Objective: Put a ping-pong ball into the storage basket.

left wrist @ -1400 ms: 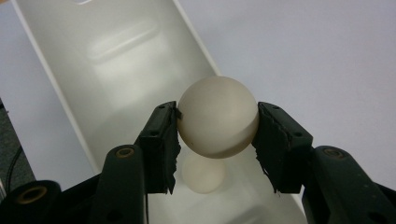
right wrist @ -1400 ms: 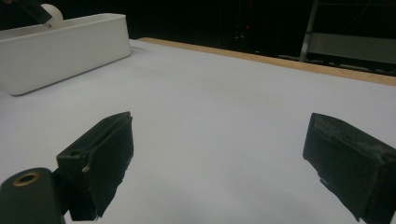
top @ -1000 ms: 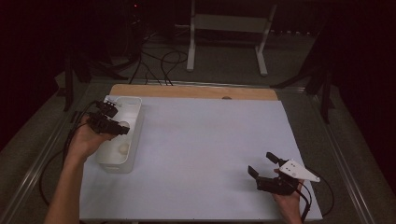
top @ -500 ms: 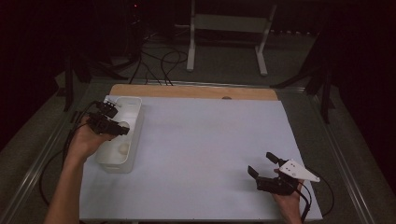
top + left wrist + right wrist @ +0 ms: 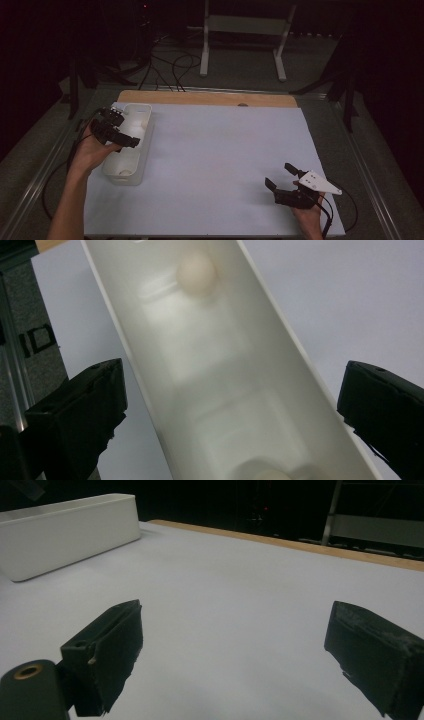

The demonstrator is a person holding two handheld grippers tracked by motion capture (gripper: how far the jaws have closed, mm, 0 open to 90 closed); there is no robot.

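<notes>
- Left gripper [image 5: 120, 131] hangs over the white bin [image 5: 142, 150] at the table's left edge, jaws spread wide and empty, one to each side of the bin in the left gripper view.
- Looking down between those jaws: a pale ball [image 5: 196, 273] sits on the bin floor toward one end, and a second ball [image 5: 267, 473] peeks in at the bottom edge, right under the tool.
- My read: this is the reach stage of a pick from the bin, nothing grasped yet.
- Next move calls for a straight drop into the bin, jaws lined up along its length so the walls don't block them, then a gentle squeeze; a round ball may roll away if nudged.
- Left hand [image 5: 92, 150] wraps the gripper from the near left side, forearm angling up from the bottom edge, wrist tipped so the jaws point down and right.
- Right gripper [image 5: 282, 179] rests low at the near right on the bare white table [image 5: 225, 150], jaws wide apart, holding nothing, well clear of the bin.
</notes>
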